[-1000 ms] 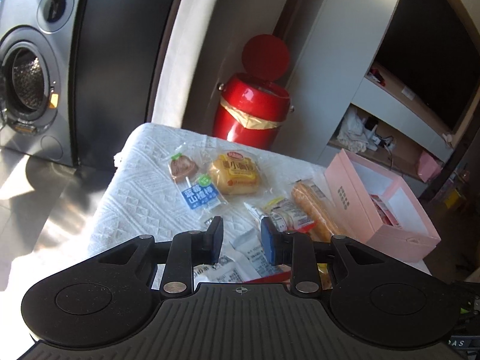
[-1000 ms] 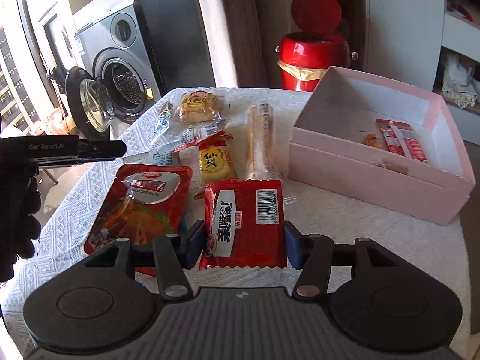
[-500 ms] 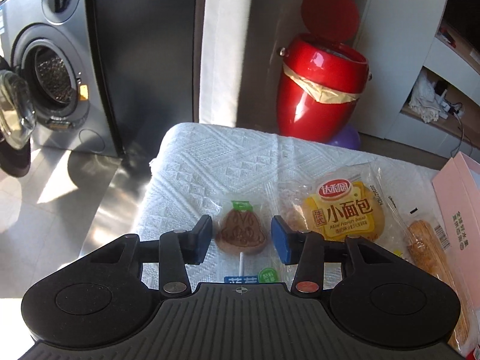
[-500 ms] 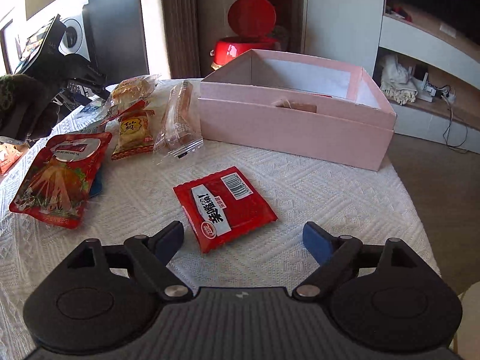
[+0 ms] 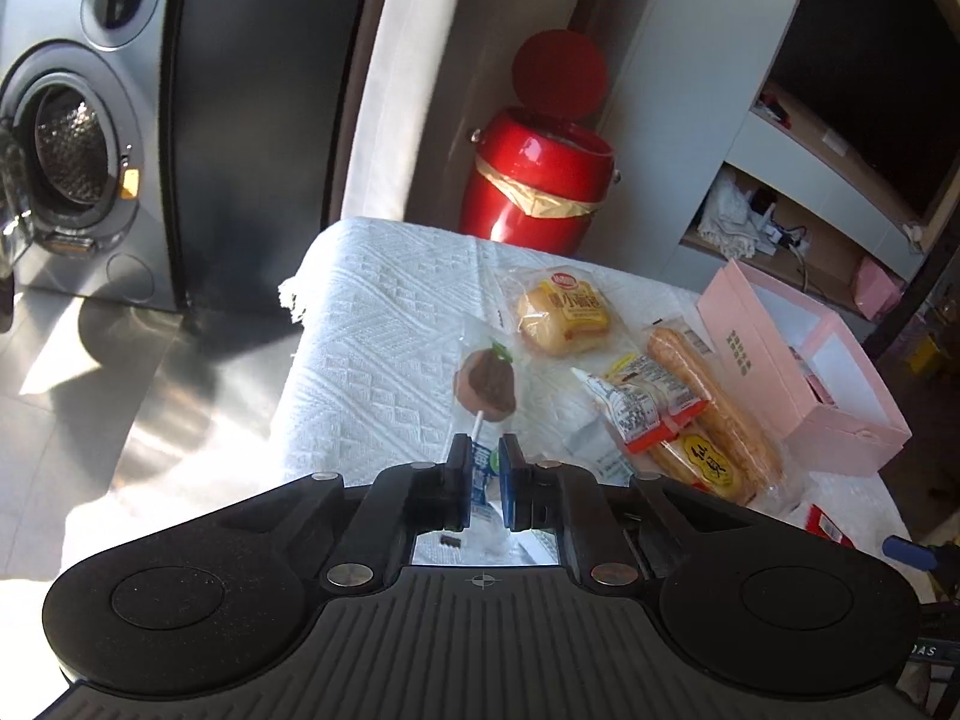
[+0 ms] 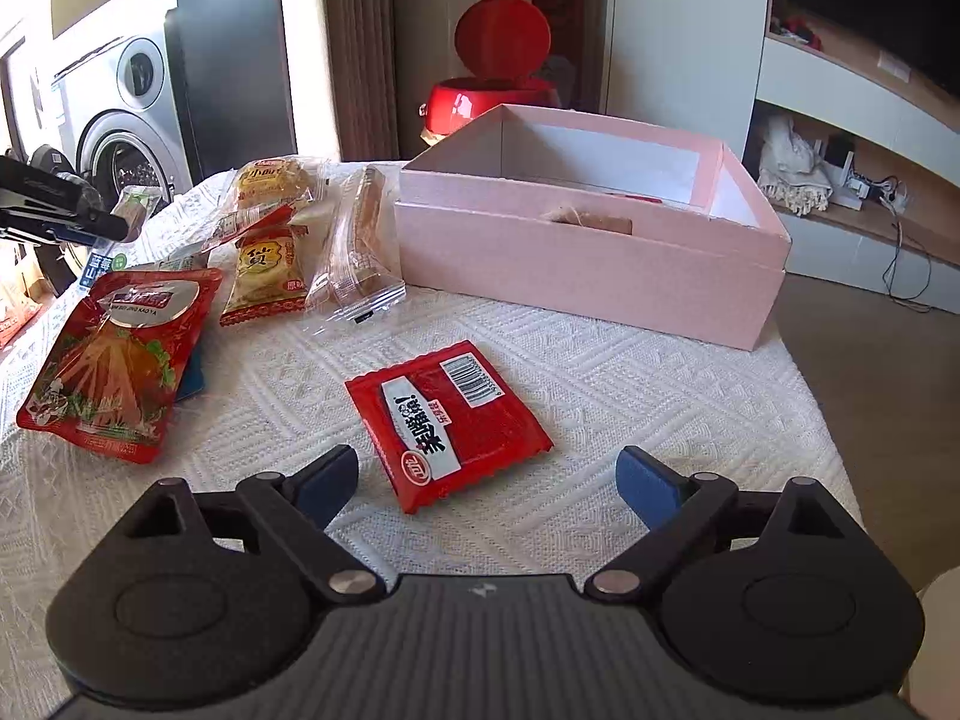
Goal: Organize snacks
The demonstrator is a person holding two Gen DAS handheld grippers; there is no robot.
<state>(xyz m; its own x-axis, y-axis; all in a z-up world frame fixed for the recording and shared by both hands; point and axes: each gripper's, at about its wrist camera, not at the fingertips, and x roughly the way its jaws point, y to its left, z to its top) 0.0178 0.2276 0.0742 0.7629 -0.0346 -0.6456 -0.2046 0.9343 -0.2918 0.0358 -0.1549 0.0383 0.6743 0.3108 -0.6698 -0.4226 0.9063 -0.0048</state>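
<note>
red sachet (image 6: 447, 423) with white chinese lettering and a barcode lies on the white tablecloth (image 6: 600, 420) between the right gripper (image 6: 486, 477)'s opening jaws, untouched; the left gripper (image 5: 485, 468) pinches a lollipop wrapper (image 5: 483, 387), its blue label perhaps chinese.

Left gripper (image 5: 485, 461) tilted downward, jaws clamped tight, pads nearly meeting. Right gripper (image 6: 486, 480) tilted downward, jaws spread wide, opening.

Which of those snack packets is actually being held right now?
The lollipop packet. The left gripper is shut on its lower end, lifting it. The small red packet lies flat on the tablecloth before the open right gripper.
</note>
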